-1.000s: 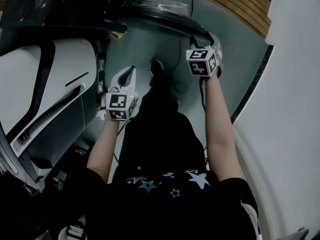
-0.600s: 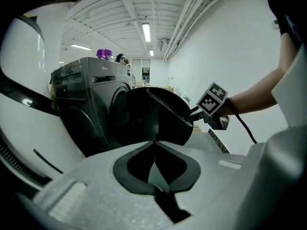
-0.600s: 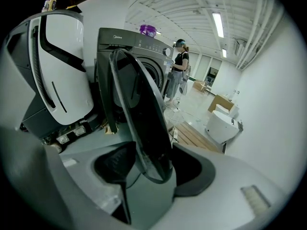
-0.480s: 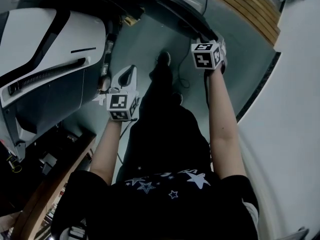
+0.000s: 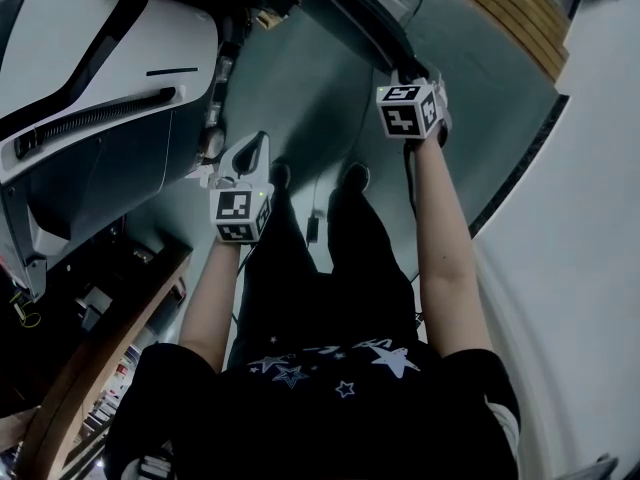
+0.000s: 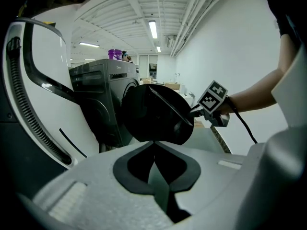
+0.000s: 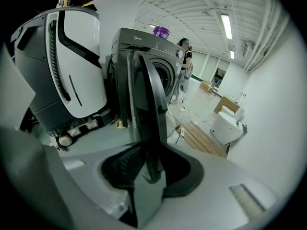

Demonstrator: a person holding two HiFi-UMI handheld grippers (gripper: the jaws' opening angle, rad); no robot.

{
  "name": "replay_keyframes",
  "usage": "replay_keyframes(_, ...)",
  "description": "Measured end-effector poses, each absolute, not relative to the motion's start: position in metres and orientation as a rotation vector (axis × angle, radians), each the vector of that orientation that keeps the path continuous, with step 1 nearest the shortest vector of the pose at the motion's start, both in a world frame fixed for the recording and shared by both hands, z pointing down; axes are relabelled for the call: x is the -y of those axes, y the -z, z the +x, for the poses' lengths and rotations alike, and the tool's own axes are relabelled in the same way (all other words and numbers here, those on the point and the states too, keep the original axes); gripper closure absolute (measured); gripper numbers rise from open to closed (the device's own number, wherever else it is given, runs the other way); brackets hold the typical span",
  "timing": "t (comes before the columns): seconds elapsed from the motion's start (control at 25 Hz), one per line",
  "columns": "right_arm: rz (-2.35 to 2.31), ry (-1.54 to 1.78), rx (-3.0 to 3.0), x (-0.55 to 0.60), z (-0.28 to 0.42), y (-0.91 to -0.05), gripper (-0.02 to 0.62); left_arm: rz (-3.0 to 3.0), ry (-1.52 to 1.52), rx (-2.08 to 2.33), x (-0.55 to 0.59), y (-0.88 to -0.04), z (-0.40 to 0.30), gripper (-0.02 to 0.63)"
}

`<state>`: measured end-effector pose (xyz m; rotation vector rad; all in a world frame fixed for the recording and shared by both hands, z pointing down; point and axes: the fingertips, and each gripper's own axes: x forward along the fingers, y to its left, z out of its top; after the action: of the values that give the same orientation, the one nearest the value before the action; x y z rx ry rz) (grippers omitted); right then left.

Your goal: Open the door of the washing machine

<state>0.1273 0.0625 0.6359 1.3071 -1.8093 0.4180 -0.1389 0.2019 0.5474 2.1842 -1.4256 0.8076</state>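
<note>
While the dark washing machine (image 7: 144, 47) sits at 12 o'clock in the right gripper view, its door (image 7: 152, 95) stands open edge-on below it, the right gripper (image 7: 152, 164), jaws just closing, pinches the door rim, and the left gripper (image 6: 153, 145), at its 8 o'clock in the head view, is pressed together, empty.

Left of your left gripper (image 5: 262, 140) stands a big white machine housing (image 5: 170, 43) with black trim and a ribbed black slot. Beyond your right gripper (image 5: 412, 73), off to its right, a wooden slatted platform (image 5: 510, 18) lies on the grey-green floor (image 5: 290, 78). Farther past that gripper you have a white rounded unit (image 7: 225, 126), cardboard boxes (image 7: 208, 86) and a person (image 7: 184, 56). Strip lights (image 7: 225, 25) run overhead.
</note>
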Motion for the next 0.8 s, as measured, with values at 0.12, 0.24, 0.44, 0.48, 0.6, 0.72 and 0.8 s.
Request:
replay_keyframes(0.12, 1.290, -0.427, 1.817, -0.077, 0.113, -0.636, 0.492, 2.187, -0.796, 1.398, -0.207, -0.554, -0.143, 0.595)
replay_keyframes(0.24, 1.274, -0.451, 1.825, -0.092, 0.096, -0.635, 0.500, 2.208, -0.787, 1.361, -0.212, -0.557, -0.149, 0.595)
replay_keyframes(0.44, 1.289, -0.509, 1.815, -0.120, 0.063, -0.634, 0.508, 2.210, -0.765, 1.348, -0.225, -0.556, -0.175, 0.595)
replay_keyframes(0.48, 1.293, -0.518, 1.814, -0.126, 0.054, -0.634, 0.509, 2.203, -0.764, 1.350, -0.230, -0.557, -0.183, 0.595)
replay_keyframes(0.6, 1.294, -0.527, 1.822, -0.141, 0.027, -0.634, 0.514, 2.188, -0.763, 1.356, -0.242, -0.559, -0.208, 0.595)
replay_keyframes(0.72, 1.287, -0.544, 1.830, -0.153, -0.002, -0.634, 0.518, 2.187, -0.762, 1.360, -0.252, -0.559, -0.231, 0.595)
replay_keyframes(0.8, 1.292, -0.559, 1.825, -0.161, -0.021, -0.634, 0.520, 2.187, -0.759, 1.366, -0.257, -0.558, -0.247, 0.595)
